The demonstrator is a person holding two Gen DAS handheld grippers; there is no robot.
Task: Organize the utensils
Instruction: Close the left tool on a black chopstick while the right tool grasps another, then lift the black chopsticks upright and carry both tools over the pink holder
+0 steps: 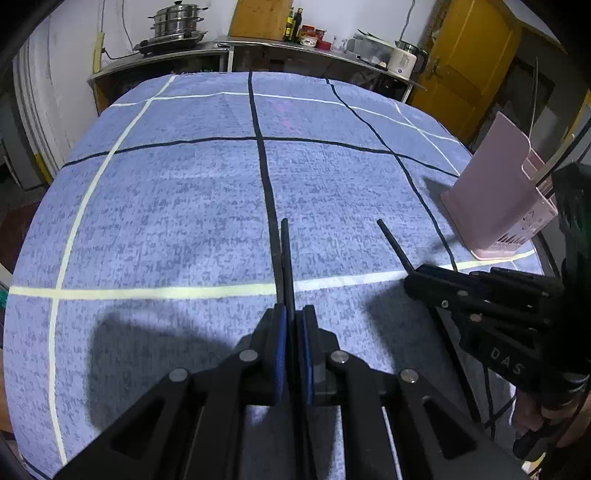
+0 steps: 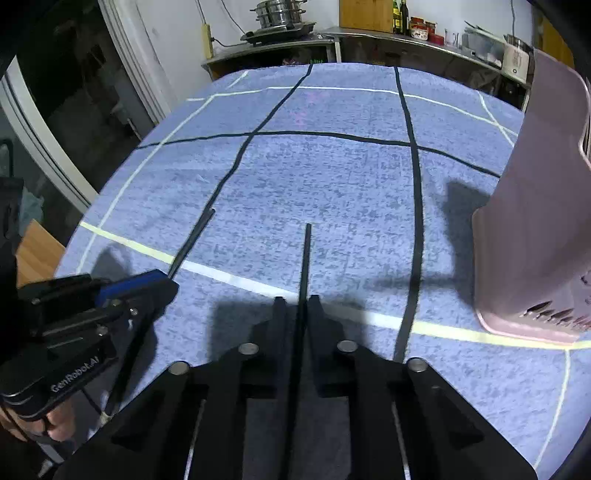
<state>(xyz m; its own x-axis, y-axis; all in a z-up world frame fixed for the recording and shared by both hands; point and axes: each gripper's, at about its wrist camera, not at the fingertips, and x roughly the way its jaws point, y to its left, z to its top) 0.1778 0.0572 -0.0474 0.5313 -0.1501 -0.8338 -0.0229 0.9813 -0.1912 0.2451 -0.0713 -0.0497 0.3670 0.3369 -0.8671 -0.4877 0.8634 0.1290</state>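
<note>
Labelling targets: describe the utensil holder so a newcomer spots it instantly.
Start at the blue tablecloth crossed by black and pale lines. Near its right edge stands the pink plastic utensil holder, upright, with slotted vents along its base. It is the only pink, boxy item; the chopstick in each hand-held gripper is thin and black.

You are working in a home kitchen. A stacked steel steamer (image 1: 177, 20) sits on a cooktop (image 1: 168, 42) on a metal counter (image 1: 258, 46), with oil bottles (image 1: 293, 24), jars (image 1: 314, 35) and a rice cooker (image 1: 402, 61). A checked cloth (image 1: 184, 184) covers your table.
</note>
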